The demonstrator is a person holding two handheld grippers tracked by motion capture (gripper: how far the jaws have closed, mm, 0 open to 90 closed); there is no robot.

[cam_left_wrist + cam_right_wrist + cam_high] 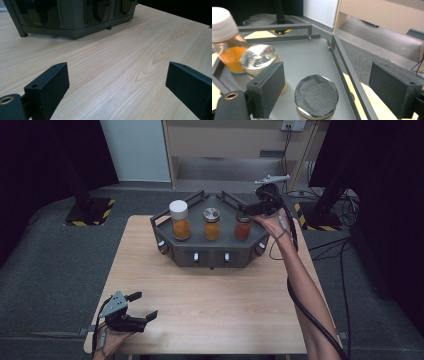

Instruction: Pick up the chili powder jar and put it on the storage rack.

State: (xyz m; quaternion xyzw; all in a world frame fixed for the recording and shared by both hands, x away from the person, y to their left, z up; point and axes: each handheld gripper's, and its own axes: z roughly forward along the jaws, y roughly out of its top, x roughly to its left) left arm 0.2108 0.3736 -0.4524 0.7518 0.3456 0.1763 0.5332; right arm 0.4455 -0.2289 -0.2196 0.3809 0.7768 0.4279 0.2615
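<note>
Right gripper: my jaws stand apart, pressing on nothing; the pads flank the dark-lidded jar without touching it.
Jar below: it stands upright just under and between my right pads, lid up, at the right end of the grey tray, close to the tray's right rail.
Long axis: vertical, so my right jaws look down and along its lid from above.
Neighbours: a metal-lidded jar in the tray's middle and a white-capped jar at its left end, both with orange contents, each apart from the next.
Left gripper: released, jaws wide over bare wood near the table's front left corner, well apart from the tray.
Nearer hand: the right, by far.
</note>
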